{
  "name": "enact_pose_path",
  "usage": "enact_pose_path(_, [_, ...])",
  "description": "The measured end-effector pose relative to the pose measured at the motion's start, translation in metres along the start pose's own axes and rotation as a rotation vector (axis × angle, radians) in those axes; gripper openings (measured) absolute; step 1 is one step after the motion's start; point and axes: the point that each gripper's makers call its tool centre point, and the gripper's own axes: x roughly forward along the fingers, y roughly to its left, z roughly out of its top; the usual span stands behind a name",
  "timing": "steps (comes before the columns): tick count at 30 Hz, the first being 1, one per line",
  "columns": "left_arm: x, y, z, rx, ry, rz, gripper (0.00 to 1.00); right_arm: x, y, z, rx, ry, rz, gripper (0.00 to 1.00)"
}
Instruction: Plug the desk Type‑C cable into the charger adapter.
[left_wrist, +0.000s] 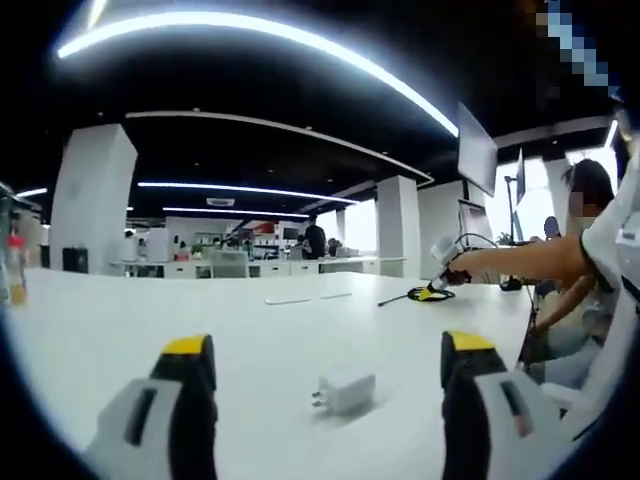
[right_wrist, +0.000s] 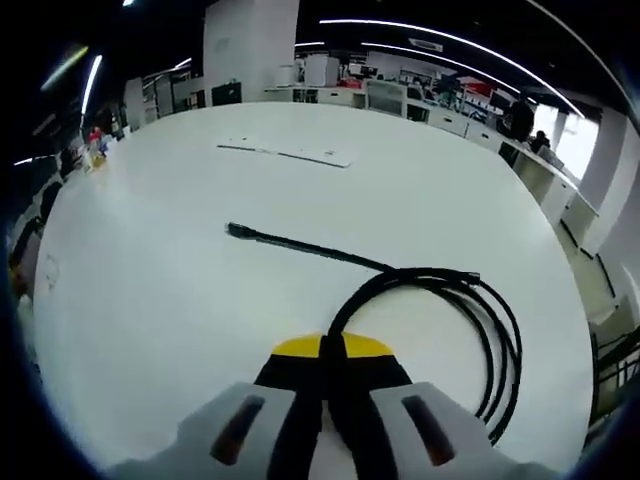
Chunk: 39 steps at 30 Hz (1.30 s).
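Note:
A white charger adapter (left_wrist: 343, 390) lies on the white table (left_wrist: 120, 320), its prongs pointing left, just ahead of and between the jaws of my left gripper (left_wrist: 328, 344), which stands open around nothing. Farther right across the table, my right gripper (left_wrist: 441, 283) is held by a person's arm over the black cable (left_wrist: 415, 296). In the right gripper view, my right gripper (right_wrist: 333, 349) is shut on the black Type-C cable (right_wrist: 497, 322), which loops in a coil to the right. The cable's free plug end (right_wrist: 236, 231) lies straight out on the table ahead.
Flat white strips (right_wrist: 290, 153) lie near the far table edge. Bottles (left_wrist: 14, 265) stand at the left edge. Monitors (left_wrist: 478, 150) rise at the right behind the person's arm (left_wrist: 520, 262). Office desks and pillars fill the background.

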Motion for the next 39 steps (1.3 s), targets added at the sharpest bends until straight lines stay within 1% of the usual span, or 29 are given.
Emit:
enact_pose_path(11, [0.0,-0.001,0.001,0.005,0.004,-0.002,0.92,-0.006,0.008,-0.004,-0.019,-0.006,-0.001,0.02])
enact_pose_path(21, [-0.001,-0.001,0.002,0.007,0.0,0.001,0.91,-0.013,0.015,-0.007,-0.016,-0.019,0.003,0.02])
enact_pose_path(24, [-0.001,-0.001,0.002,0.005,-0.001,0.001,0.9,-0.016,0.021,-0.011,-0.014,-0.019,0.006,0.02])
enact_pose_path(26, [-0.001,-0.001,0.001,0.004,0.001,0.0,0.9,-0.015,0.02,-0.011,-0.013,-0.021,0.008,0.02])
enact_pose_path(30, [-0.001,-0.002,0.001,0.004,0.0,-0.001,0.9,-0.019,0.026,-0.013,-0.022,-0.024,0.011,0.02])
enact_pose_path(34, [-0.001,-0.002,0.0,0.007,0.003,-0.003,0.9,-0.025,0.037,-0.015,-0.035,-0.031,0.022,0.02])
enact_pose_path(39, [0.0,-0.002,-0.001,0.002,0.004,-0.003,0.9,-0.032,0.052,-0.021,-0.052,-0.029,0.045,0.02])
